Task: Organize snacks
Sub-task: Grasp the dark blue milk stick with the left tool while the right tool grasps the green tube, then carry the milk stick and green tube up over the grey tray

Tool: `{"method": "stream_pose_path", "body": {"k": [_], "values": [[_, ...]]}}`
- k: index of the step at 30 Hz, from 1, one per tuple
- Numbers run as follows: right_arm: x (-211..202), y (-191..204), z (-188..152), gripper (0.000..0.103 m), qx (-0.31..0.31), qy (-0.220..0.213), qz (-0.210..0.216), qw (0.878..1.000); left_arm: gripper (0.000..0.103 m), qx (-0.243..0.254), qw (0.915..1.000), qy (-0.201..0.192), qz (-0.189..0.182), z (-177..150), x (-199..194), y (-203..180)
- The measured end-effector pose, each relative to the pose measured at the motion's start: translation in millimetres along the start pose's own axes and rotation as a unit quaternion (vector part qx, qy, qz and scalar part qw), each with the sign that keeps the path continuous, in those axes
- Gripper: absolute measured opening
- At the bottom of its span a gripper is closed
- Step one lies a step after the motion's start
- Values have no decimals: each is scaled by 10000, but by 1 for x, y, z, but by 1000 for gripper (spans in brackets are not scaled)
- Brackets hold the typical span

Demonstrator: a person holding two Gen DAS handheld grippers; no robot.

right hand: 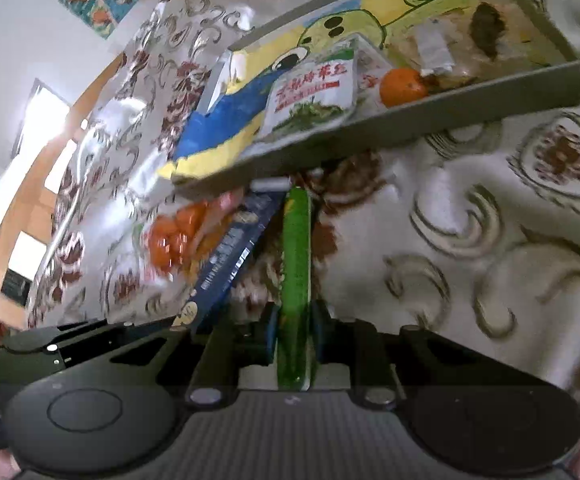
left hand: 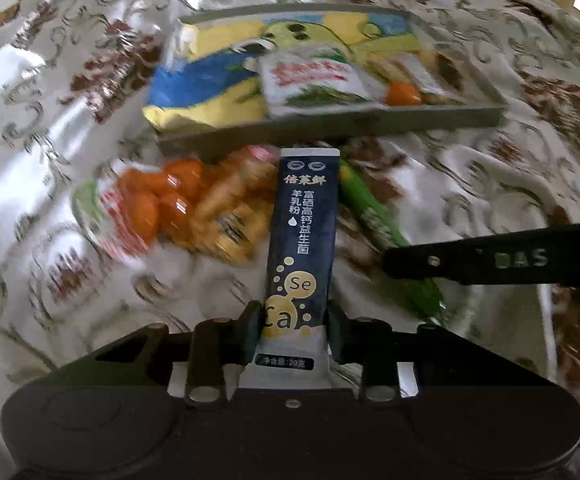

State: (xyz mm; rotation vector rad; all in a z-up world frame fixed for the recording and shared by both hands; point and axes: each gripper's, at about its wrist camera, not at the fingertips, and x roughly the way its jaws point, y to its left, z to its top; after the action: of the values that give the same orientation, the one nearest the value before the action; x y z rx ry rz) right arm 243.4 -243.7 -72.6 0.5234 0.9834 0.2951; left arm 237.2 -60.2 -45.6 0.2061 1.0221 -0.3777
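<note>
now, from the left wrist view, the left gripper (left hand: 294,330) pinches the lower end of a dark blue stick sachet (left hand: 305,236), its jaws pressed against both long sides so the packet points forward at the grey tray (left hand: 330,130). that end-on hold probably suits sliding it over the tray's near wall. the tray already carries a yellow-and-blue bag (left hand: 217,76), a white packet with red print (left hand: 314,84) and a loose orange (left hand: 402,94). a clear bag of orange and yellow snacks (left hand: 177,204) lies on the patterned tablecloth (left hand: 490,168) just short of the tray's near edge, under the sachet's left side. one finger of the right gripper (left hand: 490,260) crosses in from the right, over the green stick pack (left hand: 382,224).

from the right wrist view, the right gripper (right hand: 294,336) is closed on that green stick pack (right hand: 297,264), held lengthwise with its far tip near the tray's (right hand: 450,120) near wall. the blue sachet (right hand: 233,252) runs just beside it on the left, so the two loads look close enough to brush. the cloth (right hand: 490,240) to the right lies open for swinging wide. inside the tray, room seems tightest at the left end; a wrapped item (right hand: 434,50) fills part of the right end.
</note>
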Motion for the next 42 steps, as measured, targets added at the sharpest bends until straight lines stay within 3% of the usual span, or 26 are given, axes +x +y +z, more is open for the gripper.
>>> {"method": "stream_pose_path", "body": {"k": [4,12,21,30,42], "values": [[-4,1,-6,21,-130,-10,-78,9999,38,184,9997,-1,175,-7,1,-15],[11,-6,-2,25,-59,110,-67,9999,44,-180,9996,8,200,9,17,-6],[-5,2,-9,20,-382,48,-37,9993,32,-391,9987,-34,322,0,4,-14],[-44,-12,-21,20,-52,38,461,9989,31,-514,9979,-346,187,-17,-28,-25],[-78,-43,-25,20,740,-228,1342,9879,31,-704,9943,-789,166,-5,-57,-31]]}}
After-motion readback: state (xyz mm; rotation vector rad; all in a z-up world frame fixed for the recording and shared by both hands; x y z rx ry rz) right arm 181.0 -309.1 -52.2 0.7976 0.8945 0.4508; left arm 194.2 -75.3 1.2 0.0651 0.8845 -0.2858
